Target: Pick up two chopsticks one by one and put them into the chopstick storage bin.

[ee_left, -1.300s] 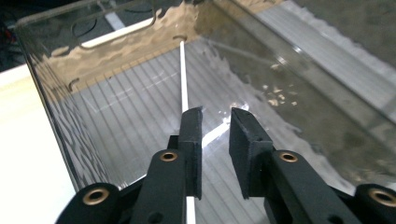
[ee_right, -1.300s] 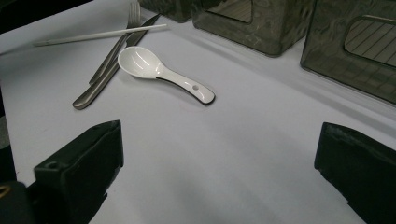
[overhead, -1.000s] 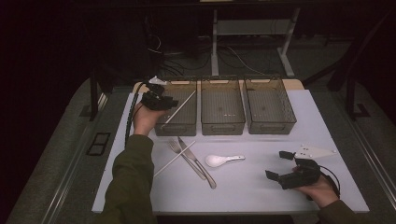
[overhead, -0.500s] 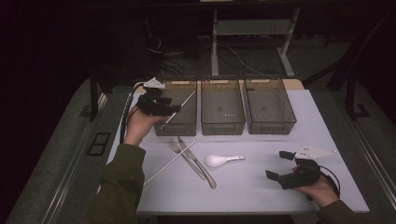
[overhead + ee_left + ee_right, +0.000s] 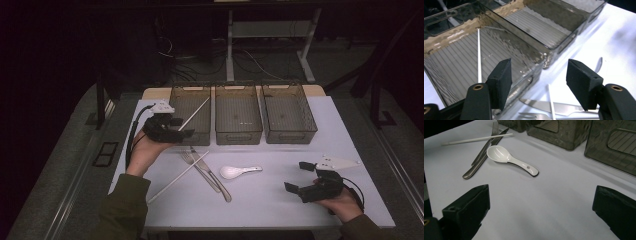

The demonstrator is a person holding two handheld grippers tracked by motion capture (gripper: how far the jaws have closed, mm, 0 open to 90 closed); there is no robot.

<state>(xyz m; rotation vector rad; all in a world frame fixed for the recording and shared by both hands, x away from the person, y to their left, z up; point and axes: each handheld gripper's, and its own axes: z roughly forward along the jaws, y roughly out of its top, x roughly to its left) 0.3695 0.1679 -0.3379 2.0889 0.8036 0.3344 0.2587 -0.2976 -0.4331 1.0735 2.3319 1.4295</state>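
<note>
Nearest, at five o'clock on the white bench (image 5: pixel 260 200), the right hand-held gripper (image 5: pixel 306 178) rests with jaws spread wide and empty. At the centre lie a white spoon (image 5: pixel 239 171), a fork (image 5: pixel 200 167), a knife (image 5: pixel 212 172) and a white chopstick (image 5: pixel 177 176) crossing them. At ten o'clock the left hand-held gripper (image 5: pixel 181 128), jaws just opening and empty, hovers beside the left bin (image 5: pixel 191 135). A second chopstick (image 5: pixel 194 114) leans inside that bin.

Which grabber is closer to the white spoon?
The right gripper is a bit closer. It sits on the table to the right of the white spoon, open and empty. The left gripper hovers up by the left bin, farther from the spoon.
</note>
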